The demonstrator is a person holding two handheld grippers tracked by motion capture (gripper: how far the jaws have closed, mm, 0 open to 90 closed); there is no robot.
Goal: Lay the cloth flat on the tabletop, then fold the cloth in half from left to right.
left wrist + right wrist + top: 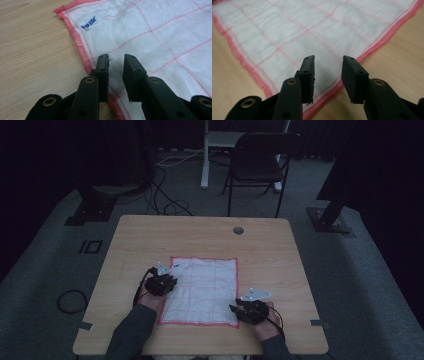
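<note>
A white cloth [202, 290] with a red grid and red hem lies flat on the wooden table [150, 240]. My left gripper [173, 281] sits at the cloth's left edge. In the left gripper view it [116, 58] is open just above the cloth [155, 22], inside the left hem, with a blue label [89, 23] ahead. My right gripper [234, 308] is at the cloth's near right corner. In the right gripper view it [328, 60] stands open over that corner of the cloth [294, 27]. Nothing is pinched between either pair of jaws.
A round cable hole [238, 230] sits in the table's far side. Beyond the table stand a black folding chair [260, 160] and a white desk leg [205, 165]. Cables lie on the grey floor [165, 200].
</note>
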